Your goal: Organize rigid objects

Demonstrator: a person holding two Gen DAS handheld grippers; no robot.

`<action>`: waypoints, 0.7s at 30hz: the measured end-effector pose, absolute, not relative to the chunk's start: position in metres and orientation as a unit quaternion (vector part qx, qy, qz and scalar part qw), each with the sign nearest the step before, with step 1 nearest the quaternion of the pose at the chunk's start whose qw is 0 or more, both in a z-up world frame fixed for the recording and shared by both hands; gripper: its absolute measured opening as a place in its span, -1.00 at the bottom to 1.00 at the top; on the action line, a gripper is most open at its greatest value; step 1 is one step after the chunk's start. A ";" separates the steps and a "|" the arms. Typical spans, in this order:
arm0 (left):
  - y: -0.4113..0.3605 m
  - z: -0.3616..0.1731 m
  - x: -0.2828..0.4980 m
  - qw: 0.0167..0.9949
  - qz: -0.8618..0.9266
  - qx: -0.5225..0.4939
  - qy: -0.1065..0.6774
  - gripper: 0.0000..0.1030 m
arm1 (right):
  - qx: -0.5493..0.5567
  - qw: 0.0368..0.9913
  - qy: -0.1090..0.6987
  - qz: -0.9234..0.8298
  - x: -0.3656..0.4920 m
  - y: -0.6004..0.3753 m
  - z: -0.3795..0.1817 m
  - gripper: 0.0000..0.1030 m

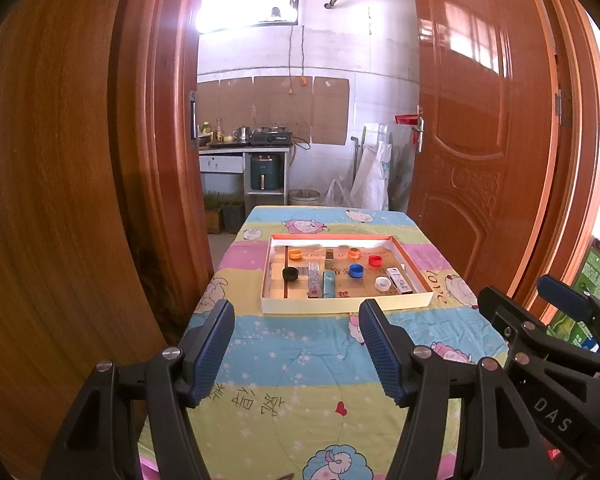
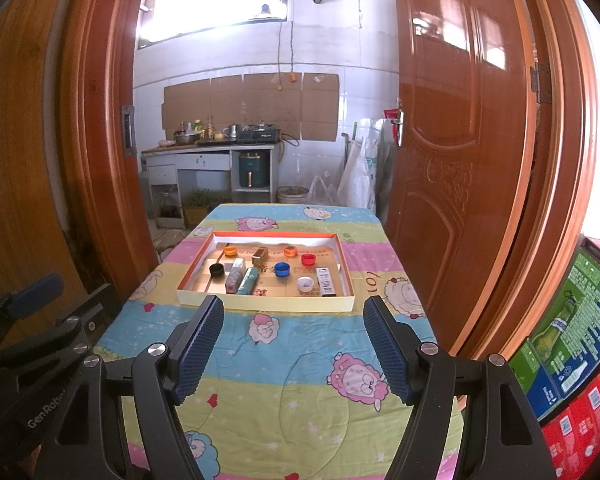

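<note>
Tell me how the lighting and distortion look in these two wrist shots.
Left wrist view: window blown out, door frames bowed by fisheye, tray sharp. Right wrist view: window also glaring, reflections on the open door.

"DAS" in white capitals on black body of right gripper, seen at right edge of left wrist view. "GenRob…", cut off, on black frame of left gripper in right wrist view. Cursive "love" on patterned tablecloth beside shallow tray. Chinese characters printed on cloth near front edge, not legible enough to transcribe. "GOLDEN" partly readable on tray floor. Small print on green carton too blurred to read.
</note>
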State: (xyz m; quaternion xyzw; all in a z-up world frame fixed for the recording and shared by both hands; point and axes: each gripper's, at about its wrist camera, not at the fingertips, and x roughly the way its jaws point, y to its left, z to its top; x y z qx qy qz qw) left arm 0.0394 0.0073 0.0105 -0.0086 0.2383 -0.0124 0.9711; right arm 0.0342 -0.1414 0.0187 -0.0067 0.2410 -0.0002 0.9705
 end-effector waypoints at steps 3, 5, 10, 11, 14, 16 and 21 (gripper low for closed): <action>0.007 0.011 0.038 0.971 -0.012 -0.008 0.237 0.26 | -0.007 0.970 0.241 0.000 0.034 -0.141 0.019 0.44; 0.007 0.011 0.038 0.971 -0.012 -0.008 0.237 0.26 | -0.006 0.971 0.241 0.000 0.034 -0.141 0.019 0.44; 0.007 0.011 0.038 0.971 -0.012 -0.008 0.237 0.26 | -0.007 0.971 0.241 0.000 0.034 -0.142 0.018 0.44; 0.007 0.011 0.038 0.971 -0.011 -0.008 0.237 0.26 | -0.006 0.971 0.241 0.000 0.034 -0.142 0.018 0.44; 0.007 0.012 0.039 0.971 -0.013 -0.008 0.237 0.26 | -0.006 0.971 0.241 0.000 0.034 -0.142 0.018 0.44; 0.007 0.012 0.039 0.971 -0.013 -0.008 0.237 0.26 | -0.006 0.971 0.241 0.000 0.034 -0.142 0.018 0.44; 0.007 0.012 0.039 0.971 -0.012 -0.008 0.238 0.26 | -0.006 0.971 0.241 0.001 0.033 -0.141 0.019 0.44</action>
